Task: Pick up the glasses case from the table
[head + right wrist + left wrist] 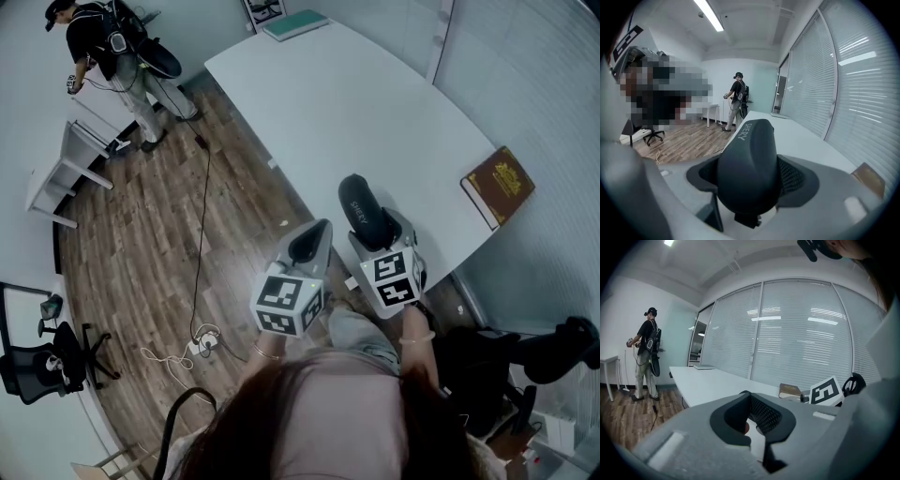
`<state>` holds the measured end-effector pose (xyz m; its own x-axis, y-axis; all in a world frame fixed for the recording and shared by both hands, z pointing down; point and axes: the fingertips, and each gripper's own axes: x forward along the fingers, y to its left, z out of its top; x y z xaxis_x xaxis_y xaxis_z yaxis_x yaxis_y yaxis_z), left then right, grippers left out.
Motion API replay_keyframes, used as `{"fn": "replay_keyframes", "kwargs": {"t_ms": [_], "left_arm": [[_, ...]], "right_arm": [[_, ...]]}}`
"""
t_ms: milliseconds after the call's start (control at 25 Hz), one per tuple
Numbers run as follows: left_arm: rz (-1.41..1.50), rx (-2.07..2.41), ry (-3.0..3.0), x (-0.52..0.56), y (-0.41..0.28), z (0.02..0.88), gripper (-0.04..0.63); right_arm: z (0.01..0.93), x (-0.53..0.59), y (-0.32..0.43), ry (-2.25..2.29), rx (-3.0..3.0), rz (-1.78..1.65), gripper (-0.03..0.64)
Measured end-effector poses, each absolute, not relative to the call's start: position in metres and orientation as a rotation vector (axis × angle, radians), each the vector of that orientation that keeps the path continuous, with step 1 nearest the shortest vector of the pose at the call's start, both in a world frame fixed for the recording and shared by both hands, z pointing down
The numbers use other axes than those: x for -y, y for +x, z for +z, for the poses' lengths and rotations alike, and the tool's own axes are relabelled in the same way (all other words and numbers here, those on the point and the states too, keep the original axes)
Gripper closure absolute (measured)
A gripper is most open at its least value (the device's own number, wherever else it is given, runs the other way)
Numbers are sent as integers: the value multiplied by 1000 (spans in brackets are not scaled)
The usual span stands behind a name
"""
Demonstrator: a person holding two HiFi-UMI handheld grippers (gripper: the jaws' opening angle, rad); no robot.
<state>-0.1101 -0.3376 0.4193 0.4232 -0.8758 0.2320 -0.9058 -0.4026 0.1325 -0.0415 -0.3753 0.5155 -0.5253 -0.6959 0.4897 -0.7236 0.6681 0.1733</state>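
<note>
Your right claw (pixel 752 183) is clamped on the smooth black hard-shell glasses case (pixel 749 154), with one jaw on each long side. The case is an oblong pod with rounded ends, and "SHERY" runs along it in pale capitals. The black pads (pixel 794 178) squeezing it have a fine mesh texture. From the head view the case sticks out of the claw over the near edge of the white round-cornered surface (pixel 375 112). Your left claw (pixel 752 416) is closed up, tips together, with nothing in it. Near the right edge of the surface lies a brown hardcover book (pixel 499 186) with a gold emblem I can't read. There's a flat teal book (pixel 295 24) at the far end.
</note>
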Motion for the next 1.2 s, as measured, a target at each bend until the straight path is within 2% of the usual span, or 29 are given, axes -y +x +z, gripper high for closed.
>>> {"fn": "replay_keyframes", "kwargs": {"t_ms": [1200], "left_arm": [[81, 1643, 2492, 231, -125, 384, 586]], "right_arm": [[448, 280, -43, 1214, 2445, -77, 270]]}}
